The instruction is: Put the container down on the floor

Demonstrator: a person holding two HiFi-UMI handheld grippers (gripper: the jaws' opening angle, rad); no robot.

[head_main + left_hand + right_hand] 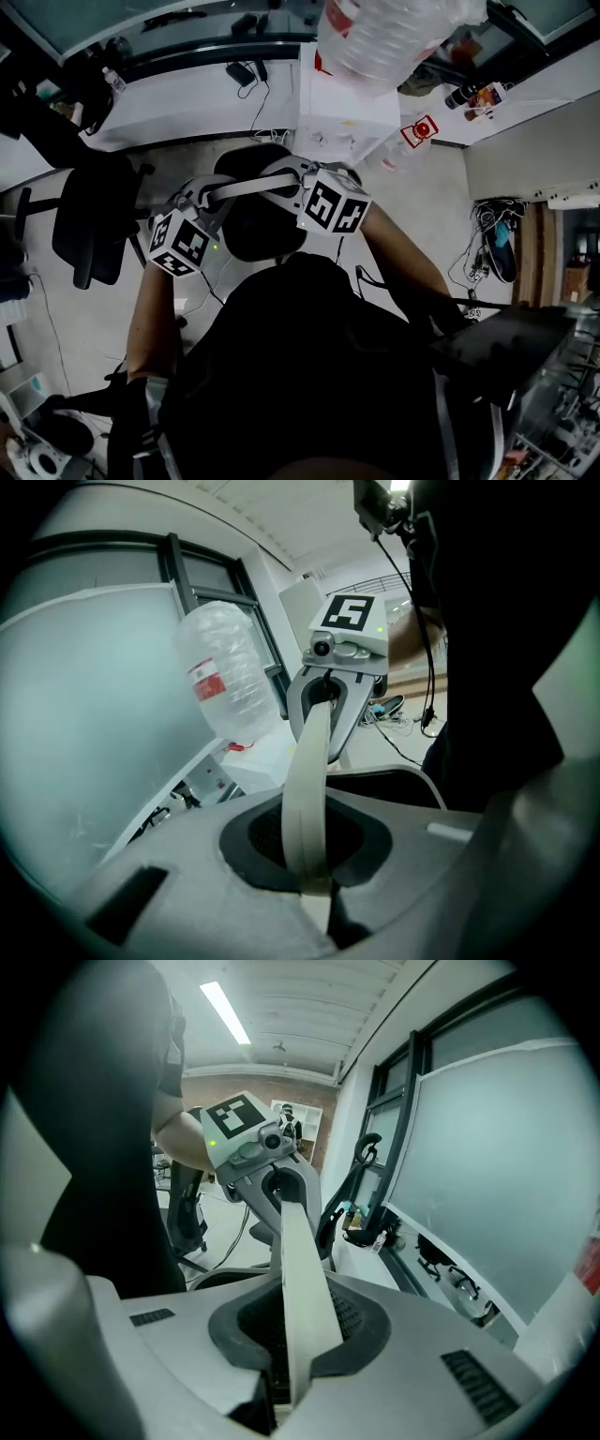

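A white handle strap [251, 184] runs between my two grippers in the head view. My left gripper [208, 195] is shut on its left end and my right gripper [292, 174] on its right end. Under the strap is a dark round container [265, 227], apparently hanging above the pale floor [192, 192]. In the left gripper view the strap [309, 789] rises from my left gripper [314, 892] to the right gripper [328, 691]. The right gripper view shows the strap [302, 1288] clamped in my right gripper [291, 1372], leading to the left gripper [272, 1180].
A clear water bottle [384, 37] stands inverted on a white dispenser [347, 117] just ahead. A black office chair [94, 220] is on the left, a white desk [187, 98] behind it. Cables and shoes [497, 244] lie at the right. A dark crate [506, 352] sits near my right side.
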